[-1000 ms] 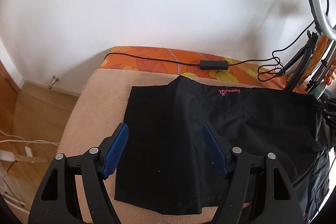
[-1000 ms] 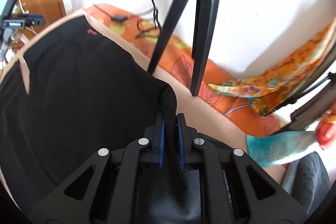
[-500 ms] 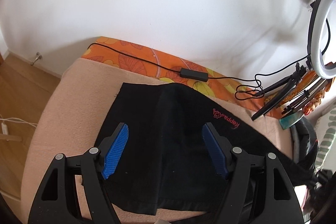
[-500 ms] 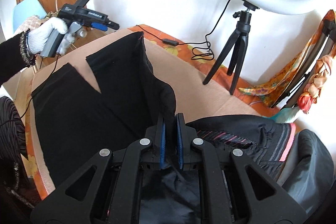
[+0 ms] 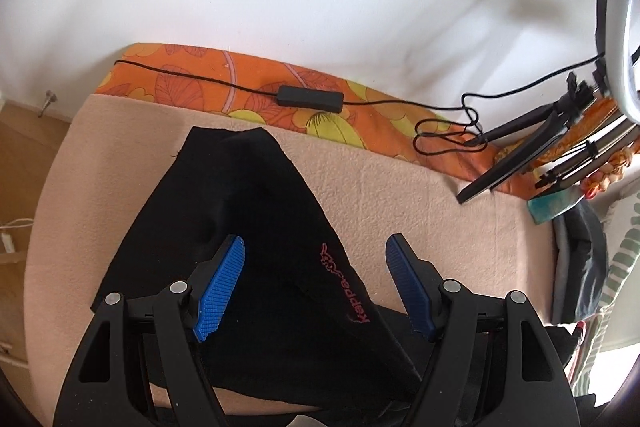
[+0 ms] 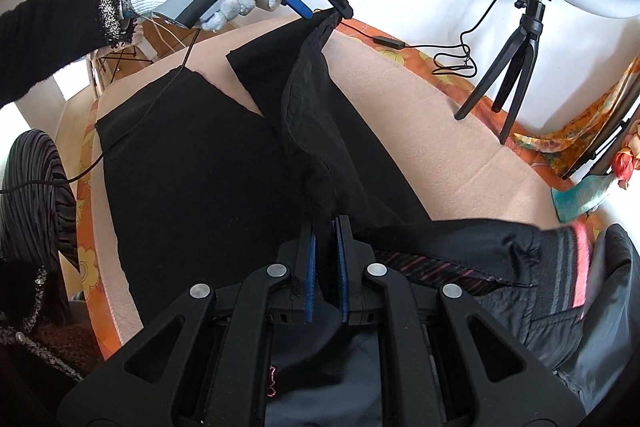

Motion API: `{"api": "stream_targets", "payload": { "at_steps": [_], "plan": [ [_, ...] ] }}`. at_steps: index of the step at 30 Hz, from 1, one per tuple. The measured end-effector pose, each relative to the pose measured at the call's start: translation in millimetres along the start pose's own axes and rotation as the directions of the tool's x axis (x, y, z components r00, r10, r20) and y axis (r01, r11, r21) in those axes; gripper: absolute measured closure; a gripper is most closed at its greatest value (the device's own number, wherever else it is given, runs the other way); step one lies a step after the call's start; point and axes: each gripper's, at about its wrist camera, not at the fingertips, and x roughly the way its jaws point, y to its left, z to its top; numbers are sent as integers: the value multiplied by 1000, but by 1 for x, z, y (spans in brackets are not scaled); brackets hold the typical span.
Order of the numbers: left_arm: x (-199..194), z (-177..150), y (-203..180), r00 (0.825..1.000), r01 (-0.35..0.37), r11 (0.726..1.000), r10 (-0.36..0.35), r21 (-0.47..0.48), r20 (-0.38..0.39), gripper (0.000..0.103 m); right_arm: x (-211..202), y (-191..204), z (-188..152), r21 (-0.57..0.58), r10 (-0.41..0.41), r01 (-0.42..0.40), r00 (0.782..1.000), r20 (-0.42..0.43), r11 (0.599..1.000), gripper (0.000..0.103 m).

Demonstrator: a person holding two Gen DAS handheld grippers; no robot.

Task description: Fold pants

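Observation:
Black pants [image 5: 256, 227] with a pink logo lie on a beige blanket [image 5: 420, 211]. They also show in the right wrist view [image 6: 192, 163], legs spread flat at the far left. My right gripper [image 6: 325, 259] is shut on the waist edge, which rises as a raised fold toward my left gripper [image 6: 324, 9]. In the left wrist view my left gripper [image 5: 316, 287] is open, its blue pads wide apart above the logo side of the cloth. In the right wrist view it hovers at the fold's far end.
A ring light on a black tripod [image 6: 516, 55] stands at the back right of the blanket. A black cable with an inline box [image 5: 310, 99] runs along the orange floral sheet. Other dark clothes [image 6: 532, 267] are piled at the right.
The right gripper has pulled the pants' waist edge up and toward itself. The left gripper has moved over the fold, still open; the cloth beneath it now lies diagonally.

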Motion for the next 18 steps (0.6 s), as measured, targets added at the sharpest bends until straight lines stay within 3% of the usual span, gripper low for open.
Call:
{"api": "stream_targets", "payload": {
  "at_steps": [5, 7, 10, 13, 18],
  "plan": [
    [12, -10, 2, 996, -86, 996, 85, 18, 32, 33, -1, 3, -4, 1, -9, 9, 1000, -2, 1000, 94],
    [9, -14, 9, 997, -47, 999, 46, 6, 59, 65, -2, 4, -5, -2, -15, 15, 1000, -2, 1000, 94],
    [-1, -21, 15, 993, 0, 1000, 0, -7, 115, 89, -6, 8, -7, -5, -31, 31, 1000, 3, 1000, 94],
    [-13, -29, 17, 985, 17, 1000, -18, 3, 171, 96, -10, 11, -6, -12, -55, 55, 998, 7, 998, 94],
    [-40, -47, 29, 971, 57, 998, -48, -30, 236, 98, -22, 16, -4, -29, -100, 100, 995, 16, 995, 94]
  ]
}}
